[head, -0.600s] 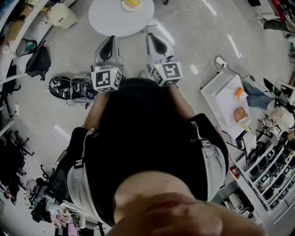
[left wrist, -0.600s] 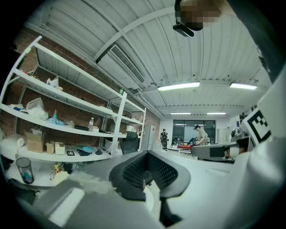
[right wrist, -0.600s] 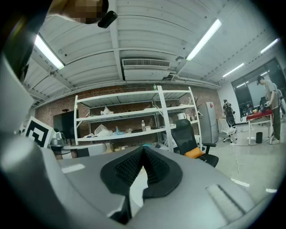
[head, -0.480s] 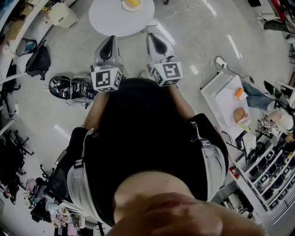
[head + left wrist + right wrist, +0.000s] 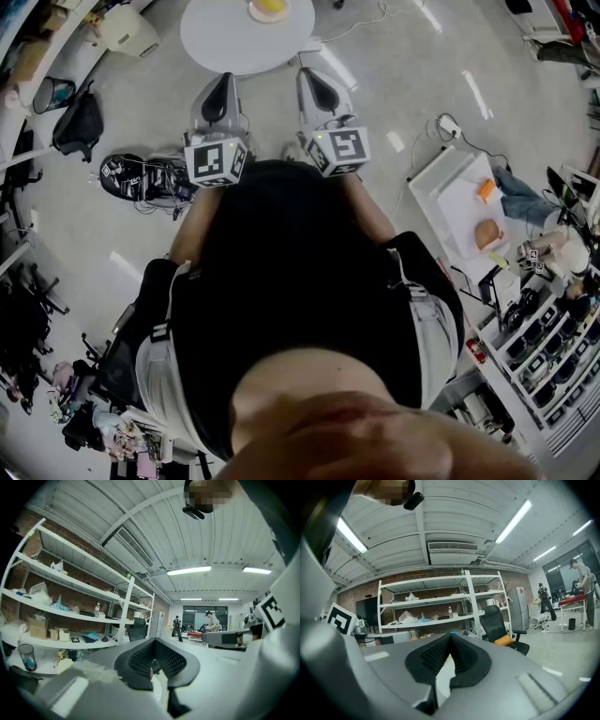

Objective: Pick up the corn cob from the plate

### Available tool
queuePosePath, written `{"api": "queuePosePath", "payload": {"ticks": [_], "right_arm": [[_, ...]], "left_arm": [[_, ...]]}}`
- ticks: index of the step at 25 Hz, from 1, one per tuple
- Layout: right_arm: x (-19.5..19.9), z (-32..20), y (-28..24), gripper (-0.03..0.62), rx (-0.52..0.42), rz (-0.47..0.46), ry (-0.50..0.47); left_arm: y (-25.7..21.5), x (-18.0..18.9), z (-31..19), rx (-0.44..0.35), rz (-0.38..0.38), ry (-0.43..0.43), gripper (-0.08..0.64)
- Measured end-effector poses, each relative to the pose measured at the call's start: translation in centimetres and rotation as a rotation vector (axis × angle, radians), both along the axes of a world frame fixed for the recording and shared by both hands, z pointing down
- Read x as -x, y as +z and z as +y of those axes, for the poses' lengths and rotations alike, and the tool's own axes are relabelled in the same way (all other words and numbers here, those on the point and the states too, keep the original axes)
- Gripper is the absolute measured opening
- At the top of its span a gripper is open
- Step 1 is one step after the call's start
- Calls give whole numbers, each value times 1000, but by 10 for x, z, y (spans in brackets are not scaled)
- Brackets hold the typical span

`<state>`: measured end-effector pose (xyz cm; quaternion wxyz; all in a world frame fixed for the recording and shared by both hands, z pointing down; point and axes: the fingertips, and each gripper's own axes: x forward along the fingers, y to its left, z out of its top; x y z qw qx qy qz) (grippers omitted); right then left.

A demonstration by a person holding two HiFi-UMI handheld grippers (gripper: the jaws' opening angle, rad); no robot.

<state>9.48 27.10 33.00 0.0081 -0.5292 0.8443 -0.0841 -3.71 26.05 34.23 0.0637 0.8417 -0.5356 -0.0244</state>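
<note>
Both left tongs (image 5: 227,79) and right tongs (image 5: 308,74) are pressed together, empty. Corn (image 5: 269,6) on plate (image 5: 254,14) lies well ahead on surface (image 5: 220,37), midway between them; neither is clearly nearer. Axis unreadable.

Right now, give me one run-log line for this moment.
left gripper: shut, empty | right gripper: shut, empty | corn cob: on plate, untouched

Robotics lab: cluttered metal shelving (image 5: 436,617), office chair (image 5: 497,620).
</note>
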Motion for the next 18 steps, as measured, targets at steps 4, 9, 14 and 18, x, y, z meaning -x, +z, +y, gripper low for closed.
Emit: {"api": "queuePosePath", "payload": {"ticks": [4, 9, 14, 18], "right_arm": [[-5, -1, 0, 9, 10, -17, 2], [-15, 0, -2, 9, 5, -13, -8], [-28, -1, 1, 9, 6, -9, -32], [-35, -2, 2, 9, 10, -18, -51]], "left_arm": [[2, -4, 0, 9, 3, -3, 6], [0, -12, 3, 6, 6, -16, 6], [-2, -25, 6, 0, 4, -49, 6], [-3, -33, 7, -8, -6, -87, 6]]}}
